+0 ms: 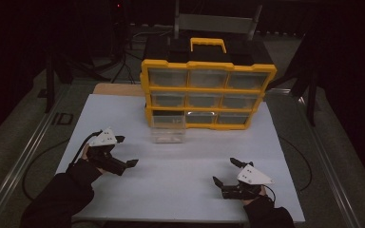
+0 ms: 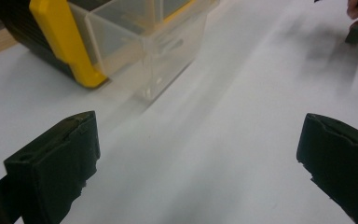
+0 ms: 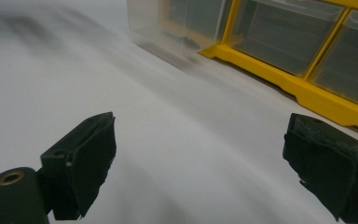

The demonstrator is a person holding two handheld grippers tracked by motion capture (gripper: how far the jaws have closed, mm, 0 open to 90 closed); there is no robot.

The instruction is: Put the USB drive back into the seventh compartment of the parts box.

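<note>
Both grippers, left gripper (image 1: 126, 151) and right gripper (image 1: 224, 172), have fingers spread, holding nothing, near the table's (image 1: 180, 190) front edge; clear drawer (image 1: 169, 128) pulled out of the yellow organizer (image 1: 207, 88).

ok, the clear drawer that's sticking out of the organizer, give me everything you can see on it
The clear drawer is a see-through plastic box, open-topped, pulled far out of the bottom-left slot of the yellow organizer. Its front end rests on the white tabletop, while its back end looks still inside the frame. A few small dark items lie in it, too small to identify. Neither the left gripper nor the right gripper touches it; both are open and short of it.
</note>
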